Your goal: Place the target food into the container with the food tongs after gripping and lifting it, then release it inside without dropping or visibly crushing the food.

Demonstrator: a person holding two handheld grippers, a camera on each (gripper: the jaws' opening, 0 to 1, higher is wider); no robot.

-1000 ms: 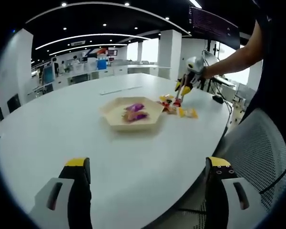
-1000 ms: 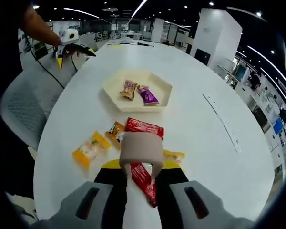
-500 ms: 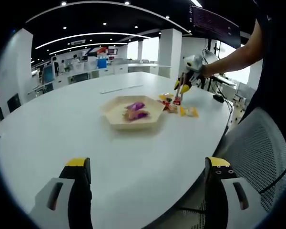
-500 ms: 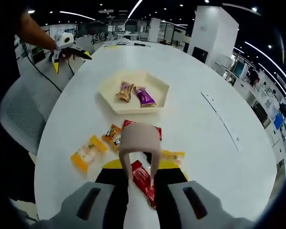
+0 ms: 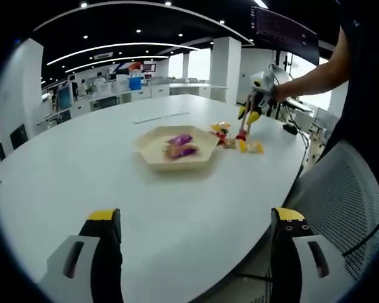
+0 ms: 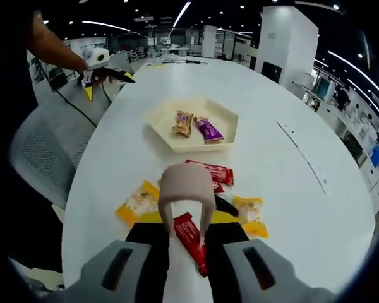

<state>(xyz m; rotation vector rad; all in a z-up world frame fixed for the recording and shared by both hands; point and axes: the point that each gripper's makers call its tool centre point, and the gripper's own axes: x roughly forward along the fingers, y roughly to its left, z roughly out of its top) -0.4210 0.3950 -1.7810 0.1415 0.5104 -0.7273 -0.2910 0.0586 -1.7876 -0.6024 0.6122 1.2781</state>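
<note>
My right gripper is shut on beige food tongs. The tong tips pinch a red snack packet above the white table. The container, a beige hexagonal tray, lies farther ahead and holds a brown packet and a purple packet. My left gripper stands open with nothing between its jaws, low over the near table edge. Its view shows the tray mid-table, and beyond it the right gripper on a person's arm, with the tongs and red packet hanging from it.
Loose packets lie under the tongs: a yellow one to the left, a red one ahead, a dark one and another yellow one to the right. A mesh chair stands beside the table. The left gripper shows far left.
The right gripper has risen with the tongs and the red packet, and the table looks farther below. In the left gripper view it has shifted slightly right. The left gripper has stayed put.
</note>
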